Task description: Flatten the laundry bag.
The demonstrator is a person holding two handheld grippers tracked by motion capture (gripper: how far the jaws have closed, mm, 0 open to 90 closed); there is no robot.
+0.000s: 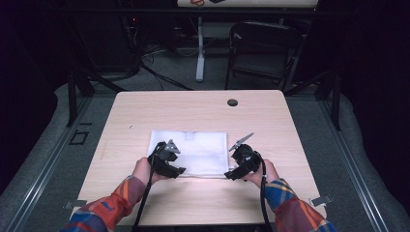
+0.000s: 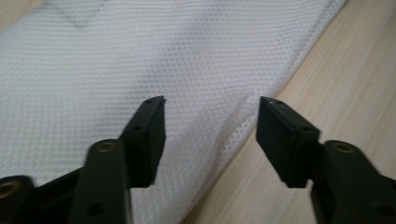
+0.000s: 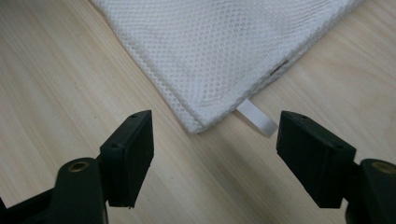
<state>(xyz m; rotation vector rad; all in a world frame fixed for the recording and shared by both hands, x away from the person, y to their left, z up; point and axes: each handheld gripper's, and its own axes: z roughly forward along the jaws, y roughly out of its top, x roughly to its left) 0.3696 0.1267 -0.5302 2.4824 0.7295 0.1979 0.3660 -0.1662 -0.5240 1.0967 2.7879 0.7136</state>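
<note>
Grippers — left gripper (image 2: 210, 135), right gripper (image 3: 215, 158) — open at mesh bag (image 1: 203, 150) corners.

A lab-like recording space is showing: dark curtained surroundings, cables (image 1: 145, 55) trailing across grey floor, a folding chair (image 1: 261, 50) standing behind the wooden counter (image 1: 193, 104).

Left gripper (image 1: 169, 162) and right gripper (image 1: 241, 162) sit low, fingers spread apart, angled inward.

Backdrop I see from the high view | light wooden table (image 1: 145, 108) with dark round plug (image 1: 232, 102) near its far edge | black folding chair (image 1: 261, 50) beyond it | white post (image 1: 200, 46) on grey floor (image 1: 169, 77) | cables (image 1: 154, 50)
</note>
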